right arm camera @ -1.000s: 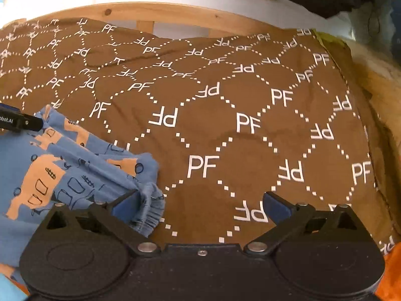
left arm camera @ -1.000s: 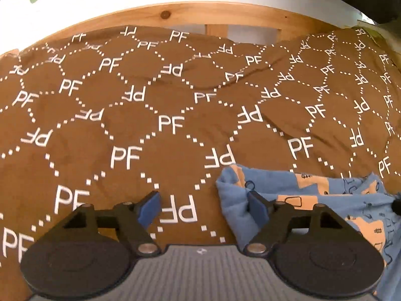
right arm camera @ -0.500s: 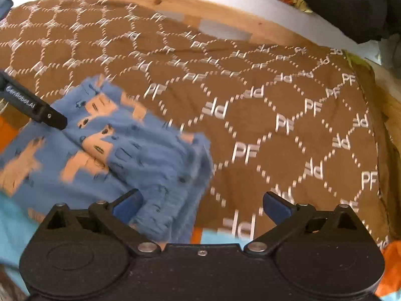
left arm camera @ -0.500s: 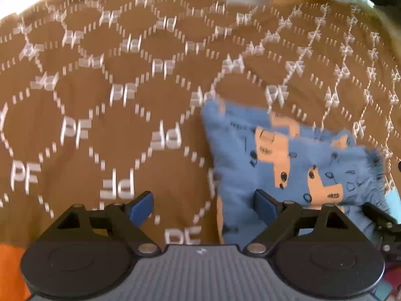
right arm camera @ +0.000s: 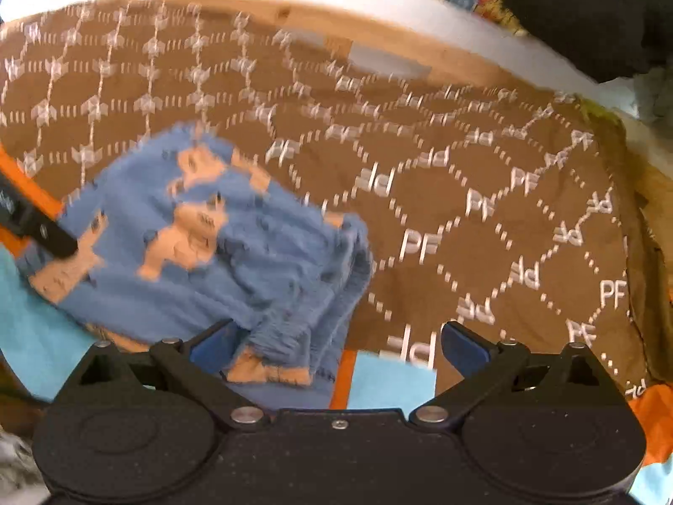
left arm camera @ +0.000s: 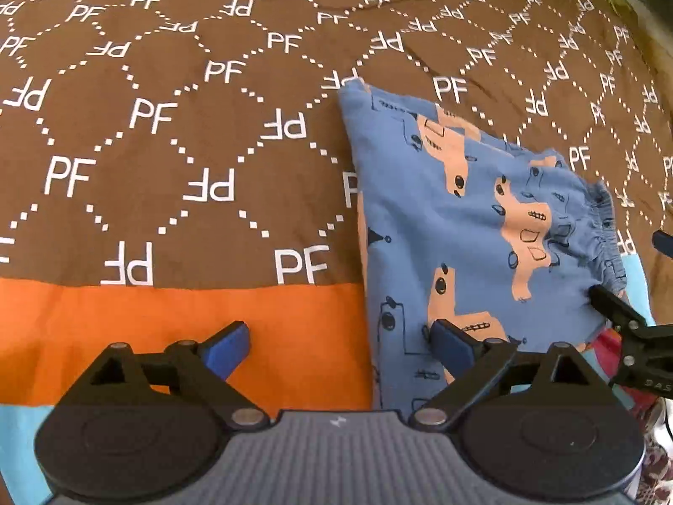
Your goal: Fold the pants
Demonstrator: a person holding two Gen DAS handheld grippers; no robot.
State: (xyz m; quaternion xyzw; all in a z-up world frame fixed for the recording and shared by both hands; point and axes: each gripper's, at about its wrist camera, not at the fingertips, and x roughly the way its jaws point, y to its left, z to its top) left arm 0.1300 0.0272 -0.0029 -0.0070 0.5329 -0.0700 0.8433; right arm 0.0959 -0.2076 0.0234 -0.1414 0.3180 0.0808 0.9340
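Blue pants (left arm camera: 454,227) printed with orange vehicles lie folded into a compact bundle on a brown bedspread (left arm camera: 168,126) patterned with white dotted diamonds and "PF" letters. In the left wrist view the bundle sits from the centre out toward three o'clock, its gathered waistband (left arm camera: 605,231) at about three o'clock. Below the brown cloth runs an orange band (left arm camera: 168,328), with a light blue strip (left arm camera: 21,425) under it at eight o'clock.

The left gripper (left arm camera: 340,345) has its jaws spread wide, having just been opening; its right finger hangs over the near edge of the pants and its left one over the orange band, and neither pad presses the cloth. The tip of the right gripper shows as a black finger at four o'clock, just beside the waistband.

In the right wrist view, blurred by motion, the pants (right arm camera: 202,252) lie from centre toward nine o'clock, and the waistband (right arm camera: 303,328) hangs near the left finger of the right gripper (right arm camera: 336,349). Its jaws also stand wide apart with nothing clamped between them. A wooden bed rail (right arm camera: 294,17) curves along twelve o'clock, and a dark finger of the left gripper crosses at nine o'clock.
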